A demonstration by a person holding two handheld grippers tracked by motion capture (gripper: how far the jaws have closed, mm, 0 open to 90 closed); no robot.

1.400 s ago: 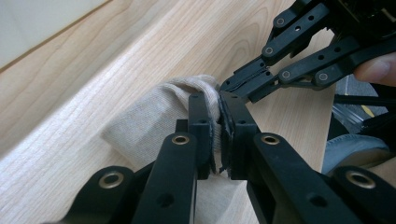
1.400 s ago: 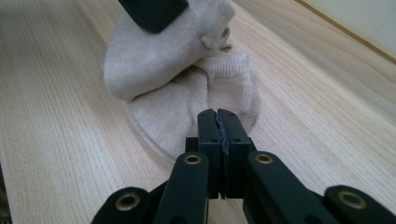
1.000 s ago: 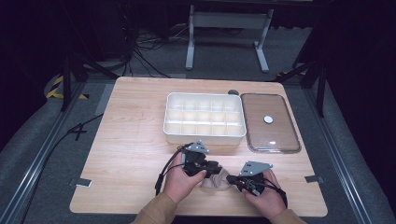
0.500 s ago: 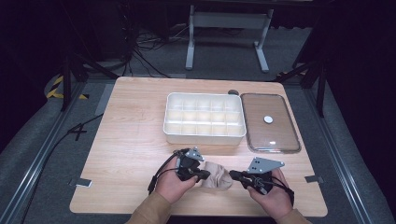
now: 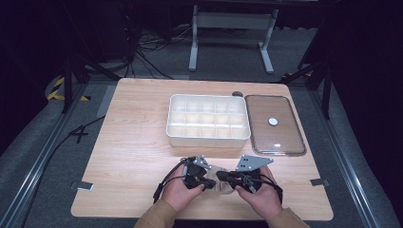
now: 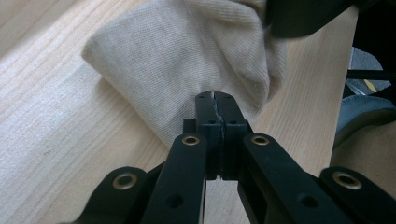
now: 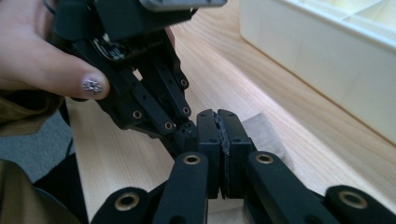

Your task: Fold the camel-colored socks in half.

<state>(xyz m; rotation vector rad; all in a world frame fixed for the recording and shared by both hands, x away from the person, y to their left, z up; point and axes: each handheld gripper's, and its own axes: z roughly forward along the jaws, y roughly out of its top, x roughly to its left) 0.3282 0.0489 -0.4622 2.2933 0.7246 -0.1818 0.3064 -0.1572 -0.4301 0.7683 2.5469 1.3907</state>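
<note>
At the near edge of the table [image 5: 133,142], between my two hands:

The thing: a small beige knit cloth [image 6: 196,60], perhaps a sock, lying bunched on the wood just in front of me, with the white divided box [image 5: 207,119] farther back and its clear lid [image 5: 274,124] lying flat beside the box on the right.

My left gripper [image 6: 216,95]: jaws pressed fully together, with the edge of the cloth caught at their tips; the knit puckers right where they meet.

My right gripper [image 7: 218,116]: jaws also closed, with no gap between the pads. A corner of cloth lies just past their tips, but I cannot tell for certain whether any of it is pinched.

How they stand: the two grippers point at each other, tips near, with the cloth between them, as the high view shows it [image 5: 218,175].

The step, as I judge it: taking the cloth by two points so that it can be spread, folded or lifted.

Doing it well: I should confirm the right side's hold before pulling; if it has none, reopen and bite a clear fold. Keep both pinches firm, draw apart evenly and low over the wood, and avoid jerking, since knit stretches and may slip from a shallow bite.
</note>
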